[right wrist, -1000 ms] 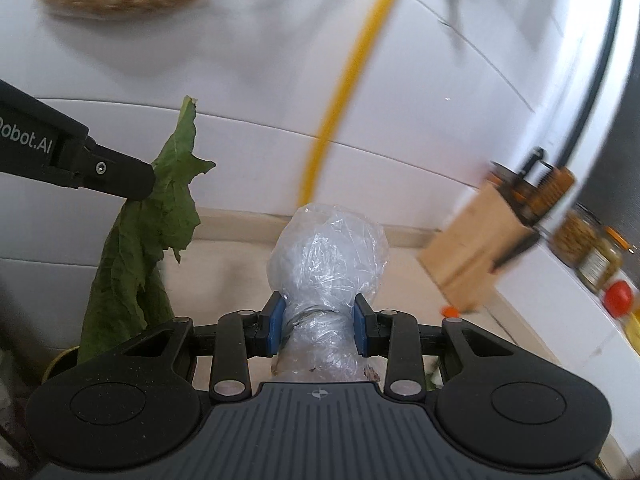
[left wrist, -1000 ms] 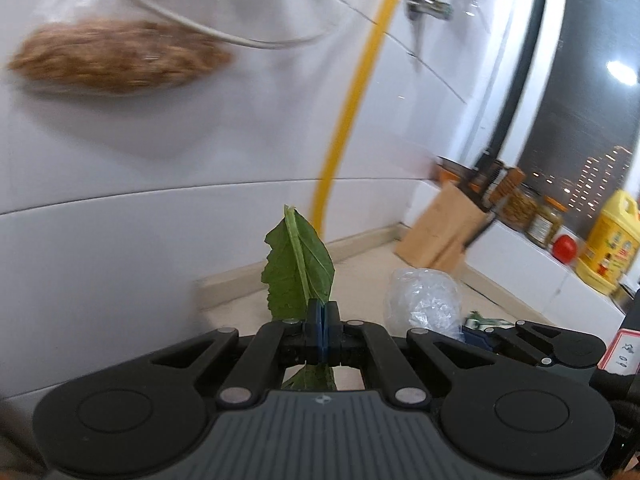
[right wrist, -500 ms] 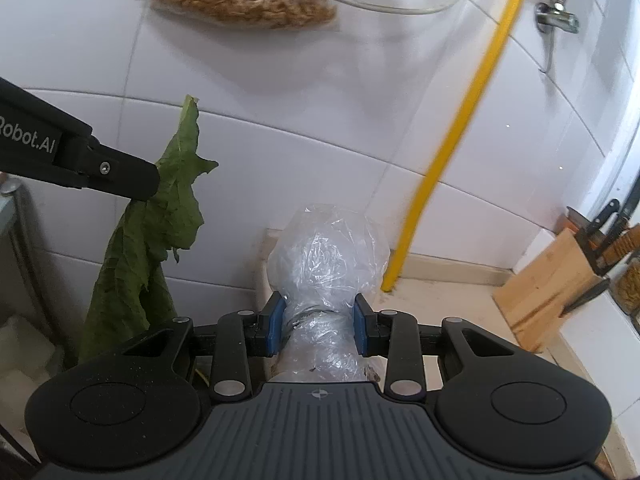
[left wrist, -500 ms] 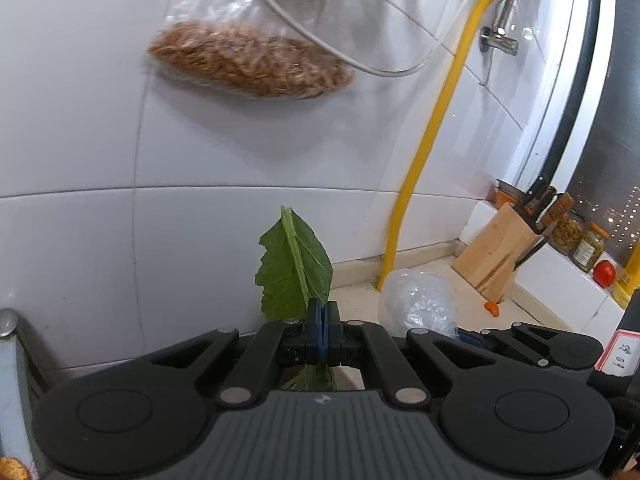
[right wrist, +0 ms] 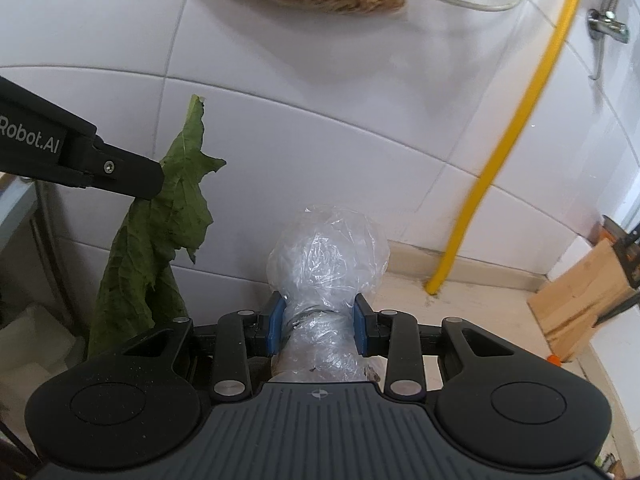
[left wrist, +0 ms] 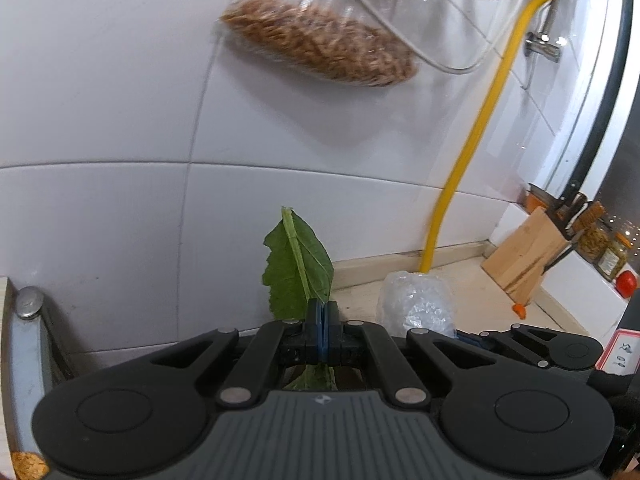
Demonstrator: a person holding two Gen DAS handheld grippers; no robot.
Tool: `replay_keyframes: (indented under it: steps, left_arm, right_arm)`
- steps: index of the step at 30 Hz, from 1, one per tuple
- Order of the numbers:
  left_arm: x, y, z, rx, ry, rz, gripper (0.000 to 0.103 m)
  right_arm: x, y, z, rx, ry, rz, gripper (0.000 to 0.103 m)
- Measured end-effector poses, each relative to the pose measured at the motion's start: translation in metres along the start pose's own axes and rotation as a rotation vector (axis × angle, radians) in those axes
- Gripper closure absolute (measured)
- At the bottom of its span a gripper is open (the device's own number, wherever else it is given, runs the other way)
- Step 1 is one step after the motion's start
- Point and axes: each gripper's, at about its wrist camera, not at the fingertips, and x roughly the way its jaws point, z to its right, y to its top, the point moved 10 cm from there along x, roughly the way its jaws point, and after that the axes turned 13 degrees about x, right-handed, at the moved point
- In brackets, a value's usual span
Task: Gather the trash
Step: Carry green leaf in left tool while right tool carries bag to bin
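My left gripper (left wrist: 322, 312) is shut on a green leaf (left wrist: 298, 266) that sticks up past the blue pads. From the right wrist view the same leaf (right wrist: 160, 240) hangs long and limp from the left gripper's fingers (right wrist: 136, 178) at the left. My right gripper (right wrist: 318, 320) is shut on a crumpled clear plastic wad (right wrist: 328, 256), pinched at its narrow neck. That plastic wad (left wrist: 416, 300) also shows in the left wrist view, just right of my left gripper. Both are held in the air in front of a white tiled wall.
A clear bag of brown grain (left wrist: 320, 44) and a white cable (left wrist: 432, 62) hang on the wall above. A yellow pipe (left wrist: 476, 156) runs down to the beige counter (left wrist: 472, 288). A wooden knife block (left wrist: 528, 264), jars (left wrist: 600, 244) and an orange scrap (left wrist: 519, 309) stand right. A metal rim (left wrist: 24, 320) is at the left.
Both grippers swung to the left together along the wall, keeping the leaf and the plastic wad. The yellow pipe and knife block slid right in view; the grain bag moved toward the centre.
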Motion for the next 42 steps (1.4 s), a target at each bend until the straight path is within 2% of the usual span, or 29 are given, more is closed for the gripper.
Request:
replay_keyframes:
  steps: [8, 24, 31, 42]
  left_arm:
    - [0.024, -0.021, -0.017, -0.035, 0.02, -0.076, 0.103]
    - [0.084, -0.068, -0.04, -0.09, 0.061, -0.257, 0.103]
    - [0.099, -0.083, -0.045, -0.109, 0.064, -0.31, 0.103]
    - [0.121, -0.097, -0.046, -0.121, 0.061, -0.364, 0.103]
  right_arm:
    - [0.032, -0.007, -0.01, -0.008, 0.047, -0.077, 0.061]
    - [0.102, -0.051, -0.024, 0.026, 0.093, -0.282, 0.061]
    - [0.125, -0.067, -0.03, 0.039, 0.114, -0.356, 0.061]
    - [0.151, -0.081, -0.032, 0.045, 0.11, -0.413, 0.061]
